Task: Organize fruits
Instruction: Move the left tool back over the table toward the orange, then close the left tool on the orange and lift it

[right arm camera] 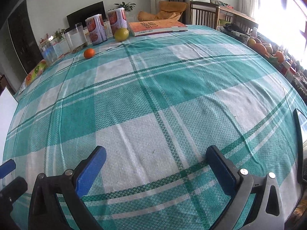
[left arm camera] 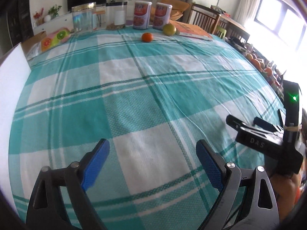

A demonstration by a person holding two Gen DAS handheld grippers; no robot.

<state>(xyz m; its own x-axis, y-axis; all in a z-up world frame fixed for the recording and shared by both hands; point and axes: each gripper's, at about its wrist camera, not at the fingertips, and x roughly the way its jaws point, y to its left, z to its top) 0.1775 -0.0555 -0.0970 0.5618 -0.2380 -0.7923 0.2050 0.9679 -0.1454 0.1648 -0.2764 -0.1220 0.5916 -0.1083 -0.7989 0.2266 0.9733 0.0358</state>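
A small orange tangerine (left arm camera: 147,37) (right arm camera: 89,53) and a larger yellow-green citrus fruit (left arm camera: 169,29) (right arm camera: 121,34) lie on the far side of the teal checked tablecloth (left arm camera: 134,95) (right arm camera: 153,95). My left gripper (left arm camera: 152,147) hovers over the near part of the cloth, jaws open, nothing between its blue pads. My right gripper (right arm camera: 158,153) is likewise open and empty above the cloth, far from both fruits. In the left wrist view the right gripper's body (left arm camera: 268,136) shows at the right edge, held by a hand.
Two printed tins (left arm camera: 149,14) (right arm camera: 104,28), clear containers (left arm camera: 84,18) (right arm camera: 75,37) and an orange book (left arm camera: 191,30) (right arm camera: 156,27) line the far edge. A fruit-print pack (left arm camera: 54,39) (right arm camera: 35,71) lies at far left. More oranges (left arm camera: 257,62) (right arm camera: 261,48) sit beyond the right edge. White board (left arm camera: 11,95) at left.
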